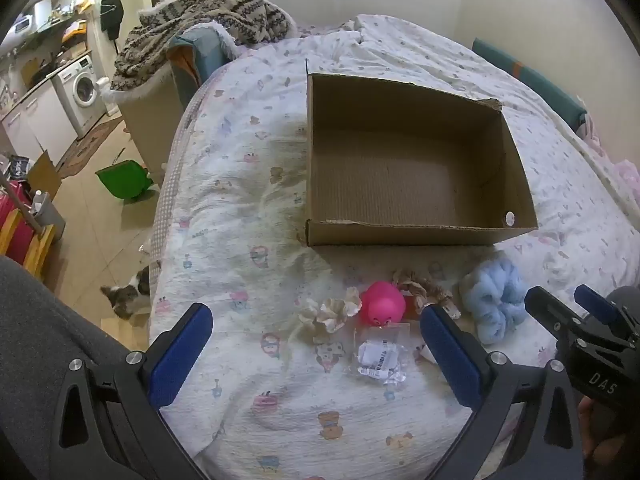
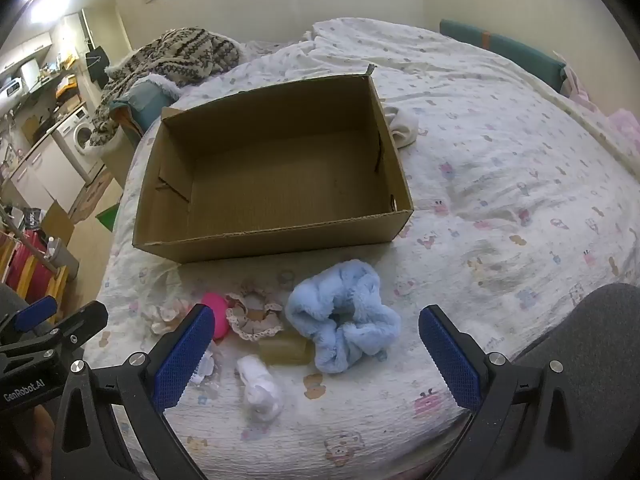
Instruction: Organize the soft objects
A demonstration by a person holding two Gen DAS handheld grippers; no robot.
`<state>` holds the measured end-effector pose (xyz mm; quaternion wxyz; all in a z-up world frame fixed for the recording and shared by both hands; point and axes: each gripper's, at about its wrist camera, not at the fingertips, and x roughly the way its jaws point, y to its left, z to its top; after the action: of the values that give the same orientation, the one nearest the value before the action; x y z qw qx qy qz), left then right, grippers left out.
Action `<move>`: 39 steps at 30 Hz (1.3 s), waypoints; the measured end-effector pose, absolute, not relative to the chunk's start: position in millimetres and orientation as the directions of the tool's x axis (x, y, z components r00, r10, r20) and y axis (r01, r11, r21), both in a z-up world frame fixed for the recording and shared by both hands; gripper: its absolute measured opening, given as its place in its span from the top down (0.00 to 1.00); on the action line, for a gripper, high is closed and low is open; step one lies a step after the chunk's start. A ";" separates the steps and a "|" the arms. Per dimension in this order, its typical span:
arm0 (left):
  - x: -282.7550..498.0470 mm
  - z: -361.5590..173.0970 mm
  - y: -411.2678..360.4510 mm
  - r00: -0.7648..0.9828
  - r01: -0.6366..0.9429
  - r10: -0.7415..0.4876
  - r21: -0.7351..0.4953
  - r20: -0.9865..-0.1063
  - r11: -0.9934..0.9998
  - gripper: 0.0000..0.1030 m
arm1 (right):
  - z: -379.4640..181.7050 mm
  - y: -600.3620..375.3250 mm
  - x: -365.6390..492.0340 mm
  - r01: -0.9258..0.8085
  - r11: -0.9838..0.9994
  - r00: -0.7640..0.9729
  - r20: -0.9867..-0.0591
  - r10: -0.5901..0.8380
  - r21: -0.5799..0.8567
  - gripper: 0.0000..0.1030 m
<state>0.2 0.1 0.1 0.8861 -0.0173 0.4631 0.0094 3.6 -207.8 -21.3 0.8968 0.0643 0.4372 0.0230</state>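
Observation:
An open, empty cardboard box (image 1: 412, 236) (image 2: 276, 242) sits on the bed. In front of it lies a row of soft items: a fluffy blue scrunchie (image 1: 494, 300) (image 2: 344, 316), a pink rubber toy (image 1: 380, 302) (image 2: 216, 316), a cream scrunchie (image 1: 330, 314), a beige lace scrunchie (image 2: 254, 318), a white soft piece (image 2: 260, 388) and a yellowish block (image 2: 284, 348). My left gripper (image 1: 316, 328) is open above the near items. My right gripper (image 2: 316, 340) is open around the blue scrunchie area, and also shows in the left wrist view (image 1: 560, 300).
The bed (image 1: 248, 216) has a printed quilt. A crinkled plastic wrapper (image 1: 380, 356) lies near the pink toy. A white cloth (image 2: 404, 124) lies right of the box. A patterned blanket (image 1: 208, 12) is piled at the head. A cat (image 1: 128, 296) sits on the floor left.

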 end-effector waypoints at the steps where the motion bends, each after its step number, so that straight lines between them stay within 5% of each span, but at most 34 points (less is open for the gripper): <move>1: 0.3 0.0 0.0 0.569 -0.033 0.004 -0.018 -0.822 0.999 0.00 | -21.4 -207.5 3.7 0.015 0.991 0.614 -0.783 0.096 0.134 0.00; 39: 0.7 -1.3 2.0 0.567 -0.039 0.003 -0.024 -0.824 0.999 0.00 | -21.1 -208.7 4.0 0.014 0.992 0.613 -0.785 0.092 0.127 0.00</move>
<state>0.7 2.0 -1.3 0.8848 -0.0196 0.4654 0.0118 4.0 -208.7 -21.1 0.8960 0.0603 0.4394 0.0217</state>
